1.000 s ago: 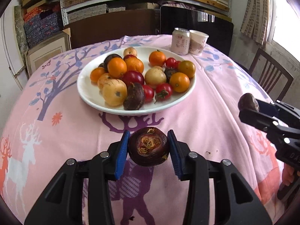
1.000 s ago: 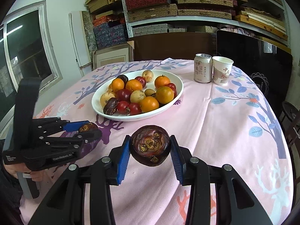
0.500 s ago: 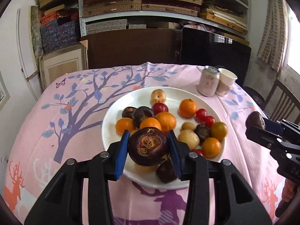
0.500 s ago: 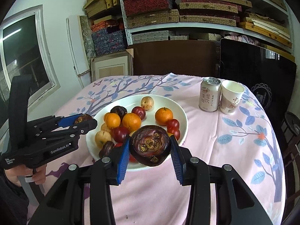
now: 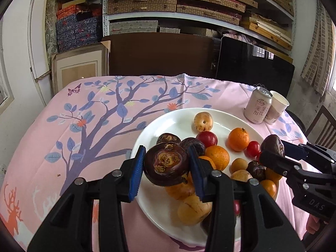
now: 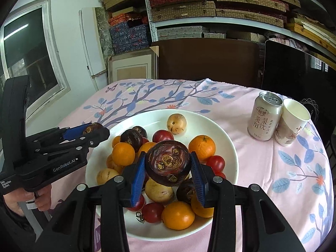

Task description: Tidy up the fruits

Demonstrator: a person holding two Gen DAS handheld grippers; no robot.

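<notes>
Left gripper (image 5: 167, 166): tilted downward, over the left part of the white plate (image 5: 168, 117). Blue pads pinch a dark purple-brown fruit (image 5: 167, 164) on both sides, cut or scarred face toward the camera. In the right wrist view the same gripper (image 6: 92, 129) enters from the left of the plate (image 6: 226, 138), held by a hand (image 6: 27, 199) wrapped around its grip; the fruit (image 6: 92, 127) shows between the finger ends, above the plate's left rim.

Plate: holds a pile of oranges, red tomatoes, tan fruits and dark fruits, bunched toward its near and right portions.

Right gripper (image 6: 168, 163): tilted downward, over the near-centre of the plate. Its jaws are opening slightly; a second dark fruit (image 6: 168, 162) sits between the pads, both still touching it, clear of the pile below.

Right of the plate: a drink can (image 6: 264, 117) and paper cup (image 6: 292, 121), touching each other, on the pink tablecloth (image 6: 262, 168).
</notes>
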